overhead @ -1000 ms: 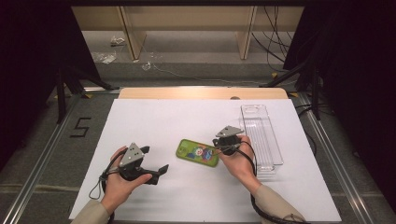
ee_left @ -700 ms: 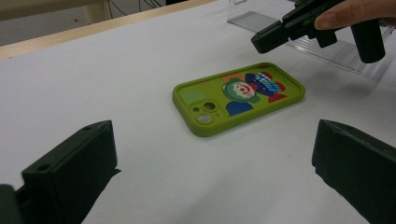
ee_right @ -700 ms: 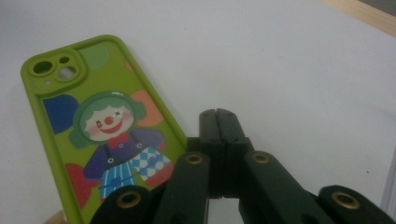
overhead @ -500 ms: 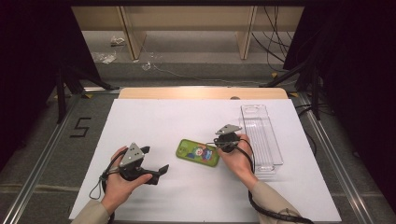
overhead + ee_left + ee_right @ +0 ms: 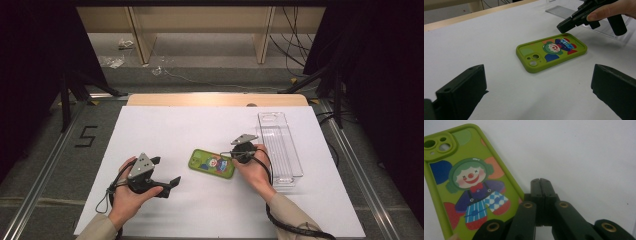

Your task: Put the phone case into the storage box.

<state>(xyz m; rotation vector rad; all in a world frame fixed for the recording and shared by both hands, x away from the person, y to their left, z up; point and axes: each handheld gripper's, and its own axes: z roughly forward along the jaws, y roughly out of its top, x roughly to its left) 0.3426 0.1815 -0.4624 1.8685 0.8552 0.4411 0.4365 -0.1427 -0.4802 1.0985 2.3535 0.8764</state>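
Phone case (image 5: 212,163): green, clown print, camera cut-out at its left end. Lies flat, back up, on the white tabletop (image 5: 200,125), mid-front, between the 2 tools; not lifted, not gripped.

Right tool (image 5: 231,156): jaws pressed together, nothing between them. Tip sits just beside the case's right long edge, at or very near the rim; contact cannot be confirmed. Reads as a nudge or push on the case, barely begun.

Left tool (image 5: 167,172): jaws spread wide, empty, resting low on the tabletop well left of the case, pointing toward it. No share in the work yet.

Tray (image 5: 280,147): clear, long, empty, right of the case, behind the right hand (image 5: 255,170). Possibly the destination; if so, the whole move remains.

View notes: the right tool view gives the shut jaw tips (image 5: 541,185) hard against the case rim (image 5: 506,176). The left tool view gives the case (image 5: 551,51) side-on, flat, all 4 edges down, with the right tool (image 5: 561,27) above its far corner. The high view alone gives the layout.
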